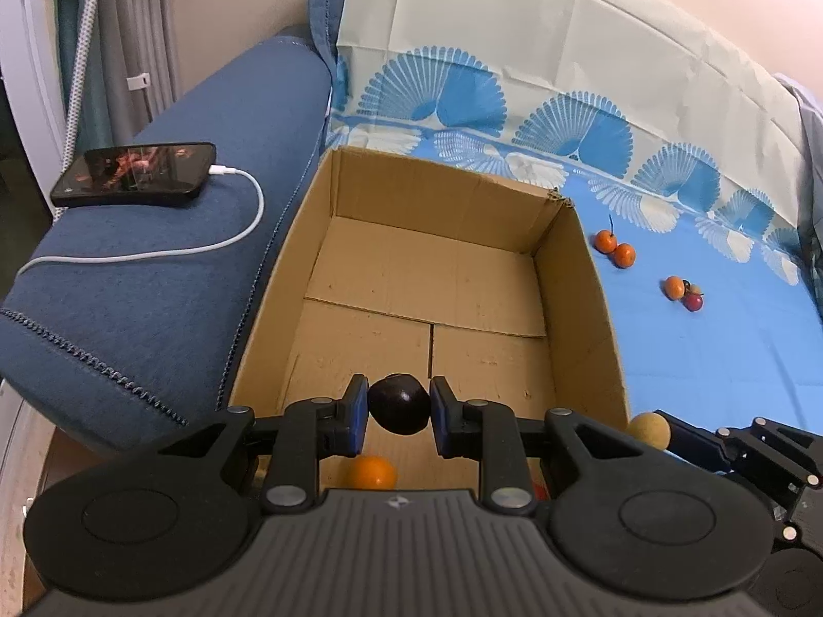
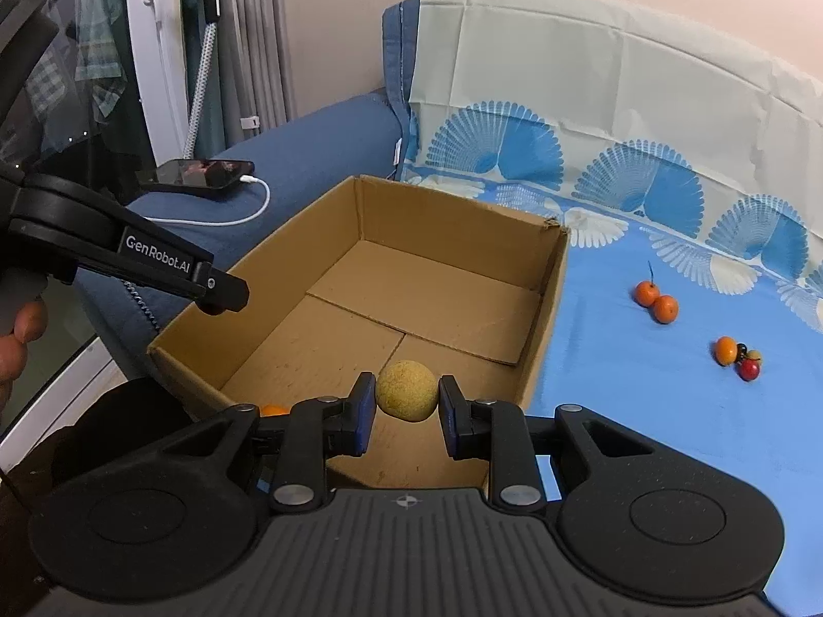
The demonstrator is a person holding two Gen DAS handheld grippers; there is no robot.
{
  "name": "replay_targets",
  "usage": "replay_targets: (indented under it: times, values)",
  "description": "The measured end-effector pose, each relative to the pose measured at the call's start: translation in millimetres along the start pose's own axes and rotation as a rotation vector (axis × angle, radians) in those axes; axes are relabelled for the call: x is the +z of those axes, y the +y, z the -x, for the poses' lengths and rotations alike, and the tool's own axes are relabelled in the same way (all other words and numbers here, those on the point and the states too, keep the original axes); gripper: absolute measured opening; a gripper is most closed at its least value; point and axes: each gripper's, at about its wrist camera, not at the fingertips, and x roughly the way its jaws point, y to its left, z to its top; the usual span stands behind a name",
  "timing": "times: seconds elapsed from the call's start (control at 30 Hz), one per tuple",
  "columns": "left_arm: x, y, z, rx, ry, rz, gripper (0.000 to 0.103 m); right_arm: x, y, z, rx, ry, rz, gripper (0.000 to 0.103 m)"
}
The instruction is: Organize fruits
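Left wrist: left tongs [image 1: 399, 411] clamp dark plum [image 1: 399, 410] | right tongs [image 2: 406, 397] clamp yellow fruit [image 2: 406, 389]

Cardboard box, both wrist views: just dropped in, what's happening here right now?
A person is sorting fruit into the cardboard box with handheld tongs. The left tongs are shut on a dark plum-like fruit above the box's near end; the right tongs are shut on a yellowish round fruit, also over the near edge. One orange fruit already lies inside. Two orange fruits and a small mixed cluster are on the blue cloth.
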Motion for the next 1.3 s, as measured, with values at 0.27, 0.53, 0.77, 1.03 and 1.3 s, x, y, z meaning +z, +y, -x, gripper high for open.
replay_targets:
  times: [0.27, 0.53, 0.77, 1.03, 1.3]
  values:
    - [3, 3, -38, -0.004, 0.069, -0.013, 0.028, 1, 1, -39, 0.009, 0.062, 0.012, 0.027]
    - [-1, 0, -82, 0.015, 0.161, -0.039, 0.028, -4, 2, -73, 0.019, 0.138, 0.018, 0.027]
    - [-9, -1, -105, 0.021, 0.201, -0.063, 0.028, -13, 4, -88, 0.026, 0.19, 0.036, 0.027]
    - [-11, 6, -108, 0.056, 0.196, -0.021, 0.103, -15, 0, -91, 0.029, 0.221, -0.007, 0.057]
    - [-15, 10, -58, 0.067, 0.144, -0.011, 0.103, -7, 3, -42, 0.007, 0.15, -0.016, 0.094]
